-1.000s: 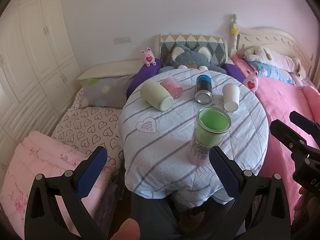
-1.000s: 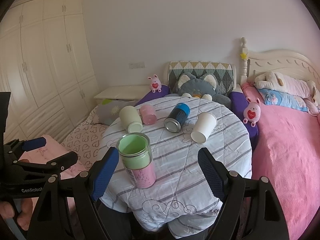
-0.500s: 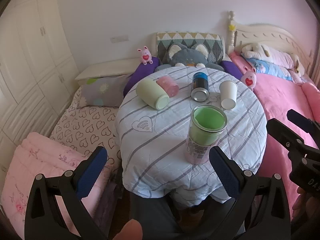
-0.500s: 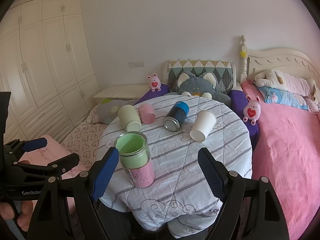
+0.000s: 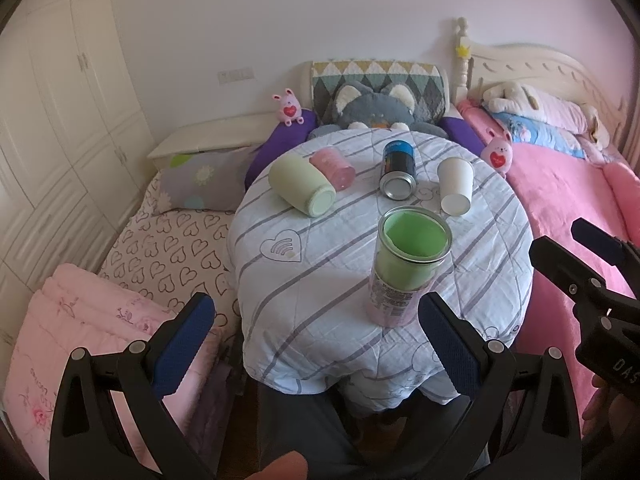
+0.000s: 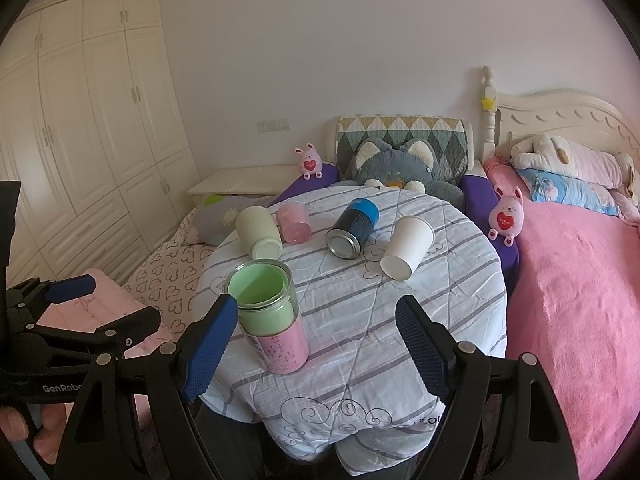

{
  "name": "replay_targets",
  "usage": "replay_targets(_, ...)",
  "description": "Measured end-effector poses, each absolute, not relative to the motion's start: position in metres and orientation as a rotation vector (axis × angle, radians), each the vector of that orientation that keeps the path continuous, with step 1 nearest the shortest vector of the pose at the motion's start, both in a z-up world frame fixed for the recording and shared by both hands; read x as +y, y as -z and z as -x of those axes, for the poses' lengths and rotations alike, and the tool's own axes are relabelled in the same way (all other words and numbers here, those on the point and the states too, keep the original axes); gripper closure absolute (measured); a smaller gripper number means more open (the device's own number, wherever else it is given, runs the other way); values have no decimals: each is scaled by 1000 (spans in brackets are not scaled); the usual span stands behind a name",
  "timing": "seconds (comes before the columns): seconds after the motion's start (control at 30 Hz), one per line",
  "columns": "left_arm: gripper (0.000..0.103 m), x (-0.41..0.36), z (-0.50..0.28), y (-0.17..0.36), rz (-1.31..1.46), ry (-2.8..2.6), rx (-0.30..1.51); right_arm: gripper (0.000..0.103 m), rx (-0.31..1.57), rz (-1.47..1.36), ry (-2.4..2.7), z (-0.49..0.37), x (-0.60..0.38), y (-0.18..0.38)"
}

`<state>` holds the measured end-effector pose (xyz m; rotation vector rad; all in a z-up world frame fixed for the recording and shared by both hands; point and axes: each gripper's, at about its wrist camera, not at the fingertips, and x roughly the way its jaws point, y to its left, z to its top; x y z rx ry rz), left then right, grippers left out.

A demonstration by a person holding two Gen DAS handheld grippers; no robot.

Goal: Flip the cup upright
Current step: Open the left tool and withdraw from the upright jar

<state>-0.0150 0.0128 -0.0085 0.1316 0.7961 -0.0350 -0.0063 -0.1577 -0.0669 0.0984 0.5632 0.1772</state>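
A round table with a striped cloth (image 5: 320,280) (image 6: 440,300) holds several cups. A green and pink cup (image 5: 408,268) (image 6: 272,320) stands upright near the front edge. A pale green cup (image 5: 300,186) (image 6: 258,232), a pink cup (image 5: 334,168) (image 6: 293,222), a blue and black can (image 5: 397,170) (image 6: 353,222) and a white paper cup (image 5: 455,191) (image 6: 407,247) lie on their sides behind it. My left gripper (image 5: 320,344) is open and empty, in front of the table. My right gripper (image 6: 316,344) is open and empty, just in front of the upright cup.
A pink bed (image 6: 568,280) lies right of the table, with soft toys (image 6: 506,216) and pillows. A grey cat cushion (image 6: 396,164) sits behind the table. A heart-patterned mattress (image 5: 168,248) and a pink quilt (image 5: 80,320) lie left. White wardrobes (image 6: 80,140) line the left wall.
Both grippers have drawn back a little from the table, so the cups look slightly farther away. Nothing on the table has moved.
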Motion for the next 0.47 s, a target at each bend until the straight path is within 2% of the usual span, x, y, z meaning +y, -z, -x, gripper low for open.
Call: replay_targets(0.47,0,12,12,15,-130,49,813,21,568,-97,-181,4,-158,69)
